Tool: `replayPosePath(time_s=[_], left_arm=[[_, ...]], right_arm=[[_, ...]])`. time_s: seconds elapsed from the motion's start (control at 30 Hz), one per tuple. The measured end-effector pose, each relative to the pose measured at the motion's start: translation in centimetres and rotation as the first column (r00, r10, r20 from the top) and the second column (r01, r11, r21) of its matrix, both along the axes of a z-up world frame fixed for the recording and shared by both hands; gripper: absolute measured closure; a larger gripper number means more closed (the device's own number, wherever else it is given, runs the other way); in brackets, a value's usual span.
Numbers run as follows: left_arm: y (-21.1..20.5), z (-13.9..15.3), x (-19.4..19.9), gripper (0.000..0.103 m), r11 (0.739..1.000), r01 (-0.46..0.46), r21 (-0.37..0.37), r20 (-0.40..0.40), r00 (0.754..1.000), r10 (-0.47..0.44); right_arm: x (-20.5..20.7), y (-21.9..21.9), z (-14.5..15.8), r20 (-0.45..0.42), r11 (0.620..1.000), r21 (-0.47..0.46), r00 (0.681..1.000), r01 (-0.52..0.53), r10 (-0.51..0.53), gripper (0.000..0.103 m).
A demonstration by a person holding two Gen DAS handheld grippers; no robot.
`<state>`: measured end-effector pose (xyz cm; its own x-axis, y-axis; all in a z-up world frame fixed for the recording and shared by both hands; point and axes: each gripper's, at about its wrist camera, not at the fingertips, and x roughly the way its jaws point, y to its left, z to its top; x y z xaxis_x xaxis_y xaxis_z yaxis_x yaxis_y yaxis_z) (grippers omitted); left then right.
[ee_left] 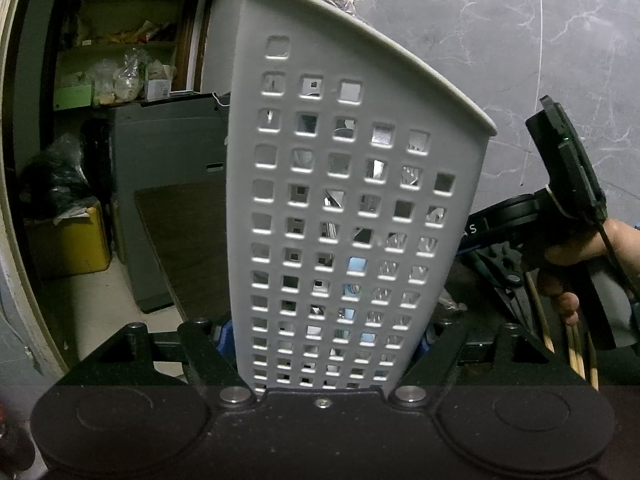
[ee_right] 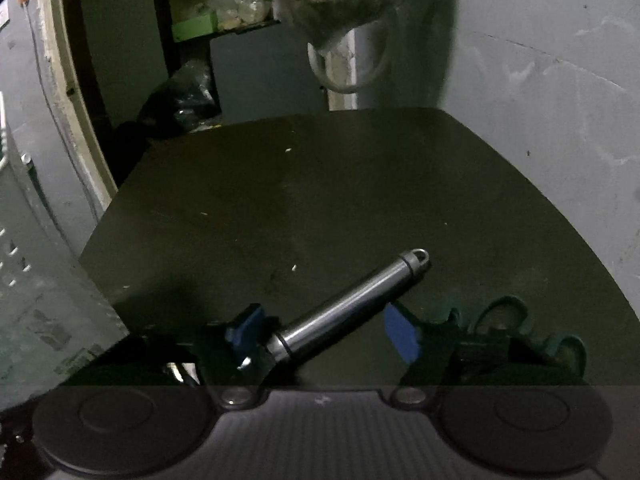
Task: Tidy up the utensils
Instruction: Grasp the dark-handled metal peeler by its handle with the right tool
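Note:
In the left wrist view a tall white perforated utensil holder [ee_left: 352, 184] stands upright, and my left gripper [ee_left: 326, 338] is shut on its lower part, blue pads against both sides. Metal utensils and something light blue show through its holes. In the right wrist view a steel-handled utensil [ee_right: 348, 304] lies slanted on the dark table [ee_right: 320, 184], its ring end pointing up and right. My right gripper [ee_right: 322, 332] is low over it, with the handle between the blue pads [ee_right: 400, 336]. The pads do not clearly press on it. The utensil's working end is hidden under the left finger.
Green-handled scissors [ee_right: 516, 316] lie just right of the right gripper. Wooden chopsticks [ee_left: 576, 344] and dark scissor blades [ee_left: 500, 280] lie right of the holder, beside a hand [ee_left: 580, 248] on the other gripper. The holder's wall [ee_right: 36, 300] fills the left edge. A marbled wall stands behind.

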<state>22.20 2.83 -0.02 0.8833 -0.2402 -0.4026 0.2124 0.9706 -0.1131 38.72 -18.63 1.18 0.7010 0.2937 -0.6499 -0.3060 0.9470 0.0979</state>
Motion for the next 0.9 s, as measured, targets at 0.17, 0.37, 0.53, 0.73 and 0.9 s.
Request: replayPosePath(time_s=[0.17, 0.37, 0.53, 0.73, 0.9], left_arm=[[0.0, 0.0, 0.1, 0.026, 1.0, -0.001, 0.003, -0.001, 1.0, 0.001], [-0.1, 0.0, 0.2, 0.026, 1.0, -0.003, 0.008, -0.002, 1.0, 0.003], [-0.1, 0.0, 0.1, 0.026, 1.0, -0.003, 0.008, -0.001, 1.0, 0.003], [-0.1, 0.0, 0.1, 0.026, 1.0, -0.003, 0.008, -0.001, 1.0, 0.003], [-0.1, 0.0, 0.1, 0.026, 1.0, -0.003, 0.009, -0.002, 1.0, 0.003]], right_arm=[[-1.0, -0.7, -0.3, 0.01, 0.998, 0.062, 1.0, -0.014, 0.014, 0.071], [-2.8, -1.5, -0.2, -0.002, 0.993, 0.1, 0.998, -0.058, 0.058, 0.082], [-4.8, -1.1, 0.1, -0.023, 0.989, 0.084, 0.992, -0.123, 0.125, 0.082], [-5.9, -0.3, 0.8, -0.036, 0.984, 0.035, 0.984, -0.175, 0.176, 0.078], [-4.3, 0.6, 1.0, -0.034, 0.983, 0.044, 0.983, -0.178, 0.18, 0.061]])
